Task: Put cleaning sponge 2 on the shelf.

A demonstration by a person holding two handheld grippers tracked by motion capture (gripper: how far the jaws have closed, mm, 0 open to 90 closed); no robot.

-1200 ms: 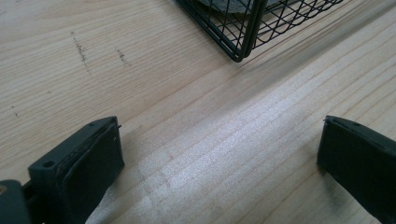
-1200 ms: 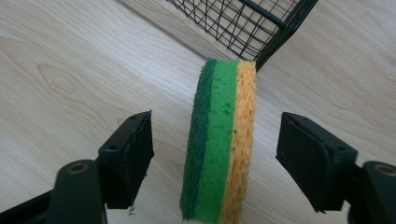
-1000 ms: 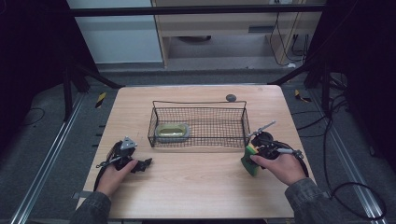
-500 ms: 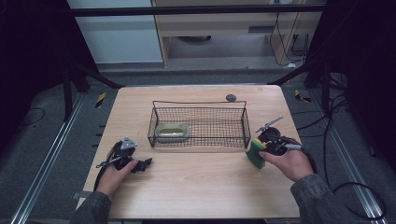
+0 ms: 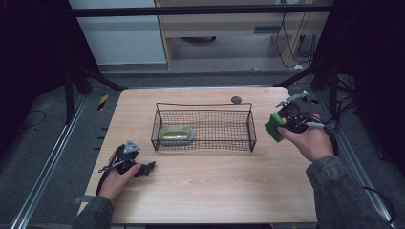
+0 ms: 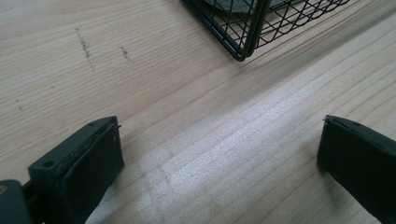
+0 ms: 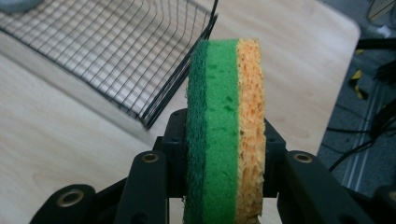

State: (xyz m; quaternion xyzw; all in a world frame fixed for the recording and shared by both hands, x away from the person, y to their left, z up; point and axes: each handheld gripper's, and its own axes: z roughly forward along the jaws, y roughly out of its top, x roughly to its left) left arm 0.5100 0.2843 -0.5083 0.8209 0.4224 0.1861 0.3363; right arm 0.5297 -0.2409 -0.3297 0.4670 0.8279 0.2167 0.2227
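A green and yellow sponge [image 7: 226, 126] stands on edge between the jaws of my right gripper [image 7: 224, 144], which is shut on it. From above, that right gripper [image 5: 279, 125] holds the sponge [image 5: 272, 127] in the air just right of the black wire basket [image 5: 250, 125]. A flat olive-green tin [image 5: 175, 133] lies in the basket's left end. My left gripper [image 5: 143, 168] rests low on the table near the front left, jaws wide apart over bare wood [image 6: 219, 154], with the basket corner [image 6: 243, 51] ahead of it.
A small dark round object [image 5: 236, 99] sits on the table [image 5: 210, 191] behind the basket. Cables trail off the table's right side. Metal frame rails run along both sides of the table.
My right gripper has lifted the sponge off the table and carried it up and farther back, beside the basket's right end. The left gripper has stayed put.
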